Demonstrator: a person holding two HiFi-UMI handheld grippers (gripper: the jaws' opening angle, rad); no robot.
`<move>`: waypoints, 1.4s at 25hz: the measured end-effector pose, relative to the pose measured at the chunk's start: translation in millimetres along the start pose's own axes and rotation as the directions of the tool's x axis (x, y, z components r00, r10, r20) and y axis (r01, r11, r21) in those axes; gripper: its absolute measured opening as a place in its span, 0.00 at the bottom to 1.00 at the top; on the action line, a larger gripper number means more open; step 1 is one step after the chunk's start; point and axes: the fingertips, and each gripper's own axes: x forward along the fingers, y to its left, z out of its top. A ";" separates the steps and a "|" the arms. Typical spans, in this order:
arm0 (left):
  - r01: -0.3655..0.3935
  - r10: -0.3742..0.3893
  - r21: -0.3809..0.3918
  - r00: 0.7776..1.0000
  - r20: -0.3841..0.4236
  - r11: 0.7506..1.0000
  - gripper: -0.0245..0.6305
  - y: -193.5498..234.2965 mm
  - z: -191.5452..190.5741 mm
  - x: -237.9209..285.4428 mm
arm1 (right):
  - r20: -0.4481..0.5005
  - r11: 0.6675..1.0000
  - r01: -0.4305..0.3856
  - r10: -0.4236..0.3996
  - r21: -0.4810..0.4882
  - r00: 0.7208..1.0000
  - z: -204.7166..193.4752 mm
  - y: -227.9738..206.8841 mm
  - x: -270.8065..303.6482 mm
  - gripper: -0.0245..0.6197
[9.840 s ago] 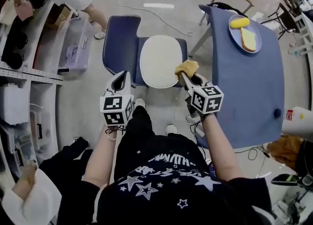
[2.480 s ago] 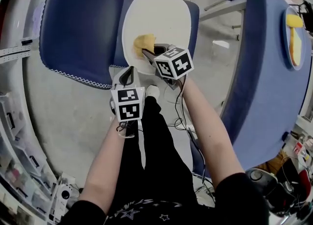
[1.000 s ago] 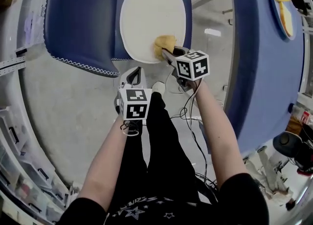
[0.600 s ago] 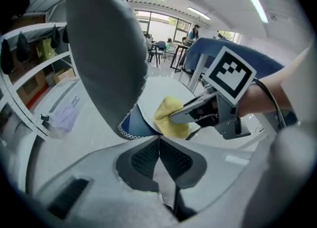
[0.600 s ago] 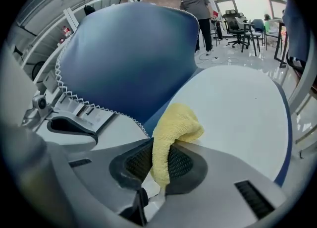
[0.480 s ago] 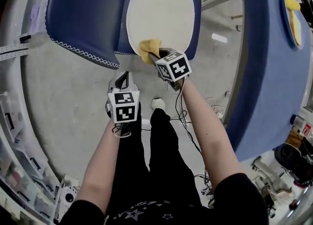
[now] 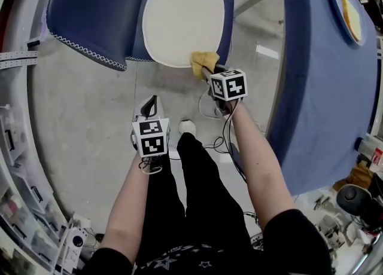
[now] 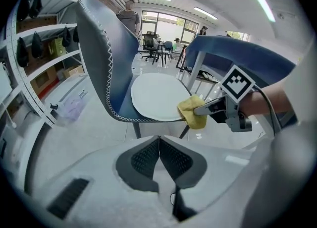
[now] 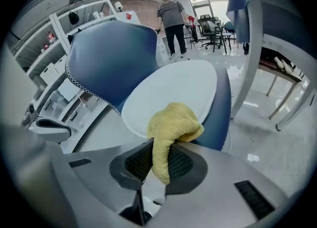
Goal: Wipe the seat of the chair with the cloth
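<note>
- My right gripper (image 7: 207, 73) is clamped tight on the yellow cloth (image 7: 204, 62), which sits at the near right edge of the chair's white seat (image 7: 179, 17).
- My left gripper (image 7: 150, 105) hangs nearer, off the seat, with its jaws pressed together on nothing.
- The blue backrest (image 7: 90, 11) stands left of the seat.

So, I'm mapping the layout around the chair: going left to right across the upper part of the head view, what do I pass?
Shelving → blue chair backrest → white seat → grey floor → blue-covered table.
</note>
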 end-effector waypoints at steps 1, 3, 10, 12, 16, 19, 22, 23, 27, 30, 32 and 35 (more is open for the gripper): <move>-0.003 0.003 0.000 1.000 0.002 1.000 0.07 -5.0 -0.7 -2.3 | 0.000 1.000 0.010 -0.010 0.007 1.000 -2.2 -4.0 -3.7 0.12; -0.010 0.010 -0.004 1.000 0.011 1.000 0.07 -13.0 1.3 -9.3 | 0.003 0.999 0.022 -0.022 0.024 1.000 -3.2 -8.2 -12.0 0.12; -0.063 0.065 -0.028 0.996 0.067 0.998 0.07 -20.5 15.0 -56.4 | 0.039 0.999 -0.008 0.006 0.049 0.999 7.9 15.2 -50.1 0.12; -0.071 0.075 -0.047 0.993 0.087 0.996 0.07 -18.5 22.2 -82.5 | 0.041 0.997 -0.035 0.032 0.071 0.999 13.3 35.0 -69.2 0.12; -0.088 0.095 -0.048 0.983 0.155 0.995 0.07 -12.7 55.0 -130.5 | 0.042 0.995 -0.085 0.083 0.049 0.996 39.2 71.6 -106.2 0.12; -0.092 0.097 -0.037 0.974 0.205 0.995 0.07 -10.7 72.8 -158.2 | 0.072 0.993 -0.116 0.115 0.012 0.991 57.9 96.6 -131.6 0.12; -0.101 0.106 -0.032 0.967 0.231 0.994 0.07 -7.0 77.1 -181.4 | 0.102 0.991 -0.126 0.129 -0.042 0.986 71.2 121.1 -157.2 0.12; -0.105 0.111 -0.038 0.964 0.241 0.994 0.07 -5.7 78.0 -189.7 | 0.118 0.990 -0.129 0.135 -0.059 0.984 76.1 129.3 -166.4 0.12; -0.102 0.121 -0.079 0.949 0.291 0.992 0.07 -6.3 73.8 -235.1 | 0.191 0.985 -0.152 0.165 -0.081 0.968 85.0 165.6 -210.4 0.12; -0.082 0.106 -0.087 0.937 0.332 0.993 0.07 -11.3 68.0 -272.3 | 0.216 0.981 -0.157 0.178 -0.110 0.960 82.4 194.2 -242.6 0.12; -0.086 0.106 -0.071 0.928 0.357 0.994 0.07 -9.7 65.2 -294.5 | 0.233 0.978 -0.151 0.182 -0.142 0.955 80.8 213.6 -261.2 0.12; -0.090 0.112 -0.076 0.913 0.391 0.993 0.07 -5.3 57.6 -323.2 | 0.265 0.973 -0.146 0.190 -0.177 0.945 75.9 240.0 -287.7 0.12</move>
